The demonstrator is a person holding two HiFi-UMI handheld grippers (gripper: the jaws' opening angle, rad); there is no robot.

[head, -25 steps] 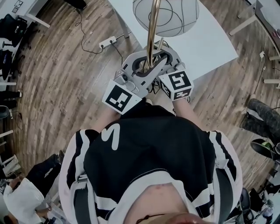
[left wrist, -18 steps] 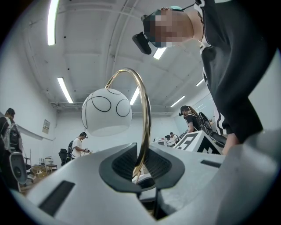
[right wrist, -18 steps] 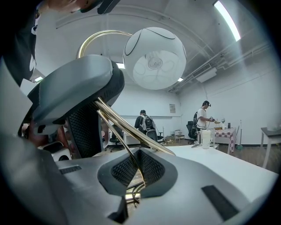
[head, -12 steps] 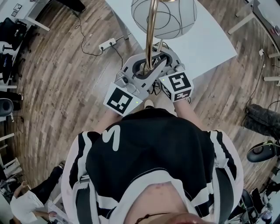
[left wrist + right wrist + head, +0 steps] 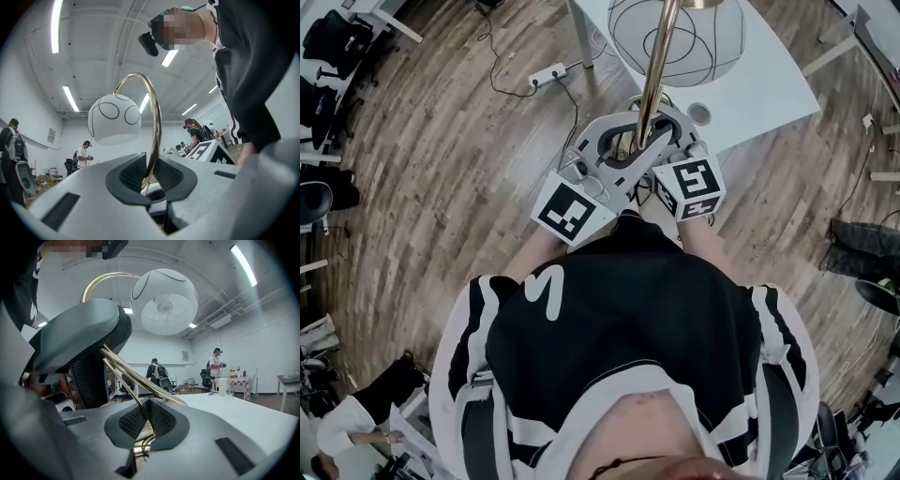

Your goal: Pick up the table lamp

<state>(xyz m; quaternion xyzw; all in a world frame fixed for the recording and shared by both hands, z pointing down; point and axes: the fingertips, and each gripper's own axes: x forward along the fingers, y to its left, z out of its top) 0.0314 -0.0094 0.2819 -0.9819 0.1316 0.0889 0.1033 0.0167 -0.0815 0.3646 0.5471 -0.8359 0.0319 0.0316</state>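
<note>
Table lamp (image 5: 654, 75), white globe shade on curved brass stem: left tool (image 5: 151, 180) and right tool (image 5: 146, 423) both clamp the stem; I should carry it upright, moving both together.

Left claw (image 5: 622, 147), right claw (image 5: 664, 131) on lamp (image 5: 657, 62)

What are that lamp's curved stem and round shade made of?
Table lamp: the stem looks like polished brass-coloured metal, since it is golden with sharp bright highlights. The shade seems frosted white glass or plastic with thin black lines. The bulb shows faintly through it, so either fits.
</note>
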